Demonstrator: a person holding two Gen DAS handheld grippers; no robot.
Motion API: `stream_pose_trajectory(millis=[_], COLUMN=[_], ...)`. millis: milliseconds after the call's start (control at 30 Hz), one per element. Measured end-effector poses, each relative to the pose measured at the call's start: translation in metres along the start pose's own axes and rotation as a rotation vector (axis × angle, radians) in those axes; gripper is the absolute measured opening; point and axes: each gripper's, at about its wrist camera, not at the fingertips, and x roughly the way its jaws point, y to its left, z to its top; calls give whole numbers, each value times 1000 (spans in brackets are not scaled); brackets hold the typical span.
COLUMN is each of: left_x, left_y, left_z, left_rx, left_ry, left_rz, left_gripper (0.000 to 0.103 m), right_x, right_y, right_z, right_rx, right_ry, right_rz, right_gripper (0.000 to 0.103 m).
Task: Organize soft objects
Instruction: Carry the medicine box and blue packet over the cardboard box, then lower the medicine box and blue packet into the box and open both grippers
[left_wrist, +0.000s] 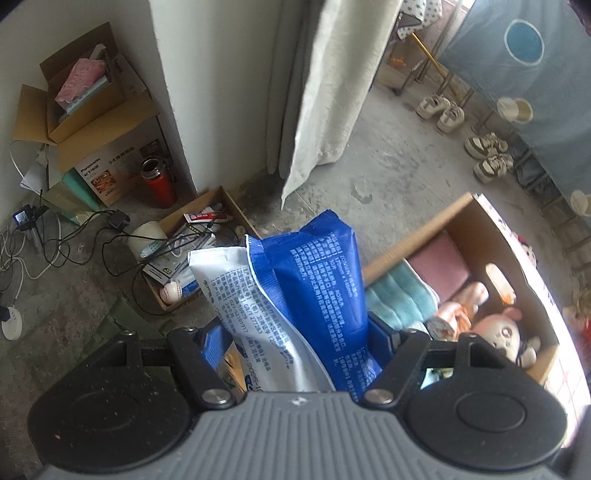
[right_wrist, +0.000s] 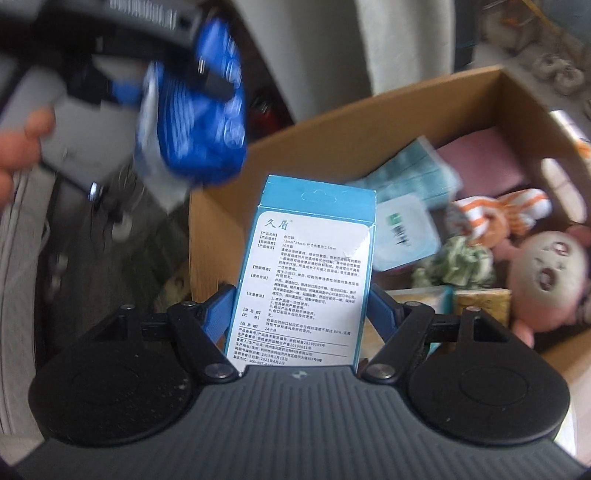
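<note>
My left gripper (left_wrist: 295, 332) is shut on a blue and white soft pack (left_wrist: 295, 291), held above the floor just left of a cardboard box (left_wrist: 417, 229). The box holds a teal towel (left_wrist: 399, 295), a pink folded cloth (left_wrist: 439, 269), an orange plush (left_wrist: 465, 302) and a pink plush doll (left_wrist: 506, 332). My right gripper (right_wrist: 301, 314) is shut on a light blue carton with a white label (right_wrist: 306, 273), held over the near edge of the same box (right_wrist: 332, 147). The left gripper and its blue pack (right_wrist: 199, 122) show blurred at upper left in the right wrist view.
A low open box of clutter (left_wrist: 195, 251) with a baseball (left_wrist: 170, 291) lies on the concrete floor. A red flask (left_wrist: 157, 181), a Panasonic carton (left_wrist: 110, 170), cables (left_wrist: 74, 240), a curtain (left_wrist: 332, 92) and several shoes (left_wrist: 461, 129) surround it.
</note>
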Motion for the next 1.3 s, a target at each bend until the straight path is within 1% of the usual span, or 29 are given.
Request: stream_pose_trajectory(millis=[100,233,300,367,467,533,600,700,767,833,933,1033,1067,1133,1167,1233,1300], left_x=[3,9,11,14,18,19,21,22,21,20,15,11,11,15,20,34,47], left_y=[11,21,24,27,30,30,29,27,26,24,17,5,-1,-14,-21,-37,-50], left_z=[3,6,7,8,9,10,9,10,10,10,7,-2,-6,-16,-23,-37,-55], left_rx=[-9,-15,-17,-23,-28,-29,-27,-16,-13,-9,13,32,39,45,43,41,29], left_ry=[-6,4,9,14,19,24,25,24,28,30,42,71,85,127,161,238,296], left_rz=[-4,4,2,-2,-9,-10,-10,-10,-16,-29,-52,-88,-98,-109,-107,-102,-88], left_gripper=[75,75,75,75,75,75,75,75,75,75,75,75,75,75,75,75,75], right_x=[31,79,101,113,114,114,116,123,124,118,80,30,9,-20,-32,-49,-65], right_y=[-1,-2,-6,-11,-15,-16,-14,-7,-7,-9,-14,-28,-46,-59,-65,-74,-81], right_z=[9,31,40,43,42,42,43,52,53,54,43,23,15,-1,-9,-23,-34], right_rx=[-69,-102,-85,-50,-3,28,23,-13,2,19,42,109,143,216,250,304,336], right_ry=[60,99,103,104,62,34,9,9,3,-16,-72,-146,-177,-226,-249,-283,-313], right_rz=[48,138,150,177,219,229,237,213,232,239,215,155,130,99,86,66,49], right_gripper=[75,76,76,76,78,78,78,78,76,75,75,75,75,75,75,75,75])
